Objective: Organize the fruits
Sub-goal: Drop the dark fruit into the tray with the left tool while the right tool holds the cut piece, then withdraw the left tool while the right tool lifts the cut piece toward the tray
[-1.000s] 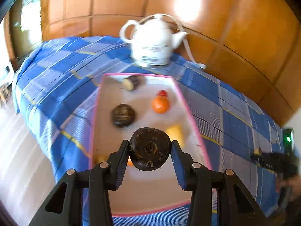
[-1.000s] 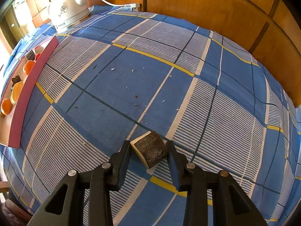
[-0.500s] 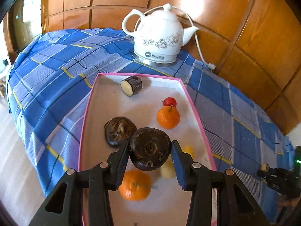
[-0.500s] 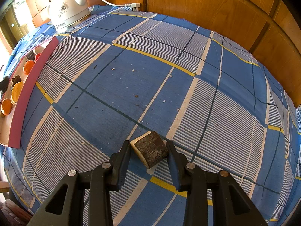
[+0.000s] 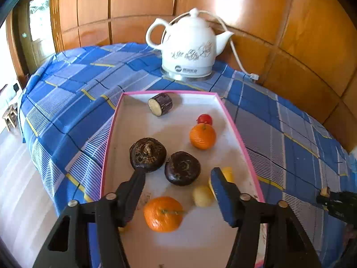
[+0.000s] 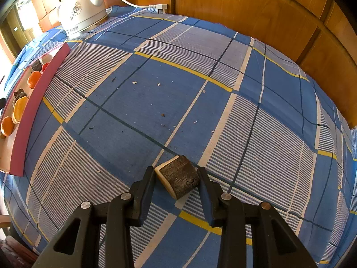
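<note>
L gripper point(image 5: 178, 176) hangs over the tray point(image 5: 236, 131), jaws opening; its black fingers w/ blue ribbed pads stand clear of the dark round fruit point(image 5: 182, 168) lying between them on the tray floor, no pad touching it. That fruit is squat, matte brown-black, w/ a small dimple in the centre. Just left of it, about touching, sits a 2nd dark fruit point(image 5: 148, 154), rougher, w/ a fibrous stub on top. Tray is a shallow rectangle, pale smooth floor, pink rim. Also in it: a glossy pebbled orange point(image 5: 202, 136) far right w/ a small shiny red fruit point(image 5: 204, 118) just beyond it; a 2nd orange point(image 5: 163, 214) near the gripper; a small pale yellow lump point(image 5: 202, 196) by the right pad; a cut cylinder chunk point(image 5: 160, 104), dark ribbed skin, cream cut face, at the far end.

R gripper point(image 6: 176, 178) holds a blocky chunk point(image 6: 179, 176), coarse dark bark-like skin, cream cut face, pinched between both pads, low over the blue plaid cloth point(image 6: 138, 109), well right of the tray. Cloth is woven, w/ white stripes, yellow lines, a few crumbs. White glazed ceramic kettle point(image 5: 189, 47), floral print, stands beyond the tray by the wood panel wall point(image 5: 301, 33).
</note>
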`<state>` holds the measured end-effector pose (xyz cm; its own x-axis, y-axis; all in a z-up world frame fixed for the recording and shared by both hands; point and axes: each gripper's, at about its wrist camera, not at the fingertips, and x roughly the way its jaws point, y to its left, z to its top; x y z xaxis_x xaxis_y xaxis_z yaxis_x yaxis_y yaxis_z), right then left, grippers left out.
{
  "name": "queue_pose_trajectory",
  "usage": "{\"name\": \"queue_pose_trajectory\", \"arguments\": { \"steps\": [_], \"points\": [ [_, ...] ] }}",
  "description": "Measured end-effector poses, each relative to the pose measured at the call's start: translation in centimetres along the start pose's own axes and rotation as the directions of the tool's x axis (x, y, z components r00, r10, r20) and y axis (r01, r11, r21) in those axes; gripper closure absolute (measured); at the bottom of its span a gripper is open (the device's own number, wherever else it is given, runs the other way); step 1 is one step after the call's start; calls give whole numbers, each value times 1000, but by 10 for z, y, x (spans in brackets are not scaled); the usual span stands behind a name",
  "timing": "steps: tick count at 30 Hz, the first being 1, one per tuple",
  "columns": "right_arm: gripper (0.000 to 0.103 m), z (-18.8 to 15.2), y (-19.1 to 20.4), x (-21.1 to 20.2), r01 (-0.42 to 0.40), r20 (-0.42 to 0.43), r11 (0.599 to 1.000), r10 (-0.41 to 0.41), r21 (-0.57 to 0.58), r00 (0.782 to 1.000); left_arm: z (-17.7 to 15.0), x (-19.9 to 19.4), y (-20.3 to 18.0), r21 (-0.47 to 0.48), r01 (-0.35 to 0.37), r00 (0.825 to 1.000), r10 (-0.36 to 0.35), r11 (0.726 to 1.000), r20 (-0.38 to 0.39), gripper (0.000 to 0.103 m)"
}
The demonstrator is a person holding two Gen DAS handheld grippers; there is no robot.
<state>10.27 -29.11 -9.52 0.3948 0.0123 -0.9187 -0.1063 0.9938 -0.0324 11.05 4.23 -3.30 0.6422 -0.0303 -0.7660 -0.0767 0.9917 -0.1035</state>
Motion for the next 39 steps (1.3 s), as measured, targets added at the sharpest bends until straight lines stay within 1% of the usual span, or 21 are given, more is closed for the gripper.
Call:
{"name": "queue_pose_trajectory", "arguments": {
  "steps": [2,7,14,23,34,38,39],
  "points": [
    [65,0,0,0,1,1,1000,-1,-1,1000,-3,-12,-3,18,-2,1000,1,1000,29,37],
    [65,-1,1,-1,2,5,1000,-2,0,1000,-9,-35,-9,52,7,998,-11,999,69,34],
    [65,-1,-1,-2,1,12,1000,-1,-1,1000,-18,-55,-9,45,28,996,-32,999,78,33],
    [65,-2,-1,-3,0,20,1000,0,-2,1000,-29,-66,-2,35,26,996,-29,999,84,32],
    [65,-1,3,-4,13,14,1000,-12,-7,1000,-32,-75,11,4,24,994,-24,1000,107,30],
    [65,-1,13,-8,-5,10,1000,5,-29,1000,-33,-76,15,1,19,993,-19,1000,113,30],
    [65,-1,18,-11,-19,15,999,20,-33,1000,-34,-76,16,-2,19,993,-19,1000,115,30]
  ]
}}
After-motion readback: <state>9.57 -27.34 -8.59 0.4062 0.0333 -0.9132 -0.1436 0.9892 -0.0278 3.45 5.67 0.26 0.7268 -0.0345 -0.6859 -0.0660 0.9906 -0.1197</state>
